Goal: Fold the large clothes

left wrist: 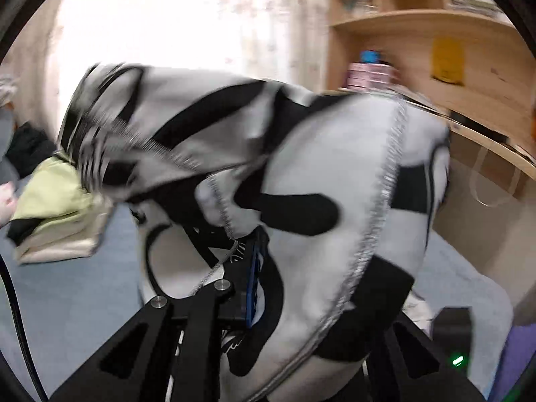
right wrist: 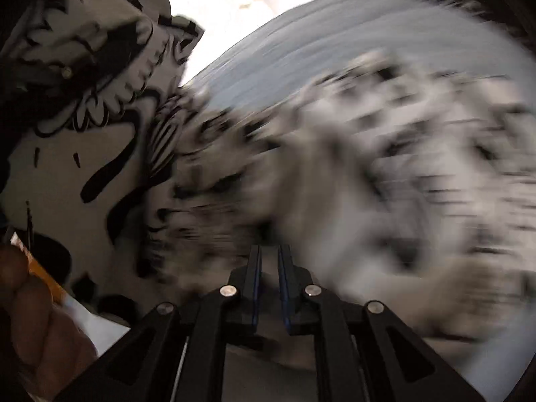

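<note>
Blue-grey bedding [left wrist: 67, 294] below; left gripper [left wrist: 251, 278] pinches the black-and-white garment [left wrist: 318, 174] for folding. Right gripper [right wrist: 269, 288] nearly closed, apparently empty, garment blurred ahead.

The left claw [left wrist: 258, 268] points downward at a slant, its jaws closed tight on cloth that drapes over and hides most of it. The right claw [right wrist: 269, 261] also tilts down, its blue-edged jaws nearly together with only a narrow slit between them. A hand [right wrist: 30, 328] shows at the lower left of the right wrist view, fingers curled.
</note>
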Tool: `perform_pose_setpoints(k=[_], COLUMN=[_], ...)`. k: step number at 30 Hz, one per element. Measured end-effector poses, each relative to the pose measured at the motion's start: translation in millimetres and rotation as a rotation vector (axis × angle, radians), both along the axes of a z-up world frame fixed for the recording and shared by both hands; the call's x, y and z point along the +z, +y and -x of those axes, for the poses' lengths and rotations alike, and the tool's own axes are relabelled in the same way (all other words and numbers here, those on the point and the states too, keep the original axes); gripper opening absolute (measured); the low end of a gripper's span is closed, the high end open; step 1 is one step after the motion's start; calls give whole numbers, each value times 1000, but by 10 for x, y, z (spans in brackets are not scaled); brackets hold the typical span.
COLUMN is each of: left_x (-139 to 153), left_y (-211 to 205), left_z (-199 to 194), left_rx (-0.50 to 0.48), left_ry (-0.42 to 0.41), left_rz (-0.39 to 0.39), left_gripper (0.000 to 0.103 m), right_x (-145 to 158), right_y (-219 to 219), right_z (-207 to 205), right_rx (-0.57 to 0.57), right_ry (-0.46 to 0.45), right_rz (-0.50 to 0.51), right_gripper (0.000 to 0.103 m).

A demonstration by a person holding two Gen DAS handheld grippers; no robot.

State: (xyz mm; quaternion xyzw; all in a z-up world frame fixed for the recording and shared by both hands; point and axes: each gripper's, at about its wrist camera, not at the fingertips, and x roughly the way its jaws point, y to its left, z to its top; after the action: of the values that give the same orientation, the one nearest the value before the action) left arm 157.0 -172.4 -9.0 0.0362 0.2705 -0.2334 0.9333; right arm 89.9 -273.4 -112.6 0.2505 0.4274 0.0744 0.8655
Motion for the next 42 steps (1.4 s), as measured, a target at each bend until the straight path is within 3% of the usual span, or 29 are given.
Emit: perform_pose_setpoints(k=[3, 5, 9, 11, 16, 22, 25, 29, 42], left_x=[-167, -425, -1097, -1266, -1198, -1078, -976, -882, -459], left_y=[-381, -726, -1188, -1195, -1064, -1069, -1059, -935, -276], left_z=[89, 112, 124, 67, -5, -27, -36, -10, 312], left_rx=[-92, -168, -219, -202, -210, -219, -237, -258, -239], left_ry=[33, 100, 223, 273, 305, 362, 385, 413, 443], left_rz=[-11, -46, -214, -224, -188, -189, -186, -191, -127], left_gripper=[12, 12, 12, 13, 14, 19, 24, 55, 64], right_x=[20, -10, -34, -33, -66, -64, -5, 122, 415], right_y=[-581, -889, -1254, -1256, -1297, -1389, -1428, -1461, -1355], right_z=[379, 572, 808, 816, 860, 891, 915, 1020, 1169], right_rx=[-197, -290, -325, -341, -358, -368, -377, -406, -396], right_ry=[22, 42, 13, 31, 52, 51, 39, 2, -33], right_rz=[83, 81, -27, 6, 33, 5, 16, 41, 74], right_gripper=[11, 10, 11, 6, 23, 23, 34, 44, 44])
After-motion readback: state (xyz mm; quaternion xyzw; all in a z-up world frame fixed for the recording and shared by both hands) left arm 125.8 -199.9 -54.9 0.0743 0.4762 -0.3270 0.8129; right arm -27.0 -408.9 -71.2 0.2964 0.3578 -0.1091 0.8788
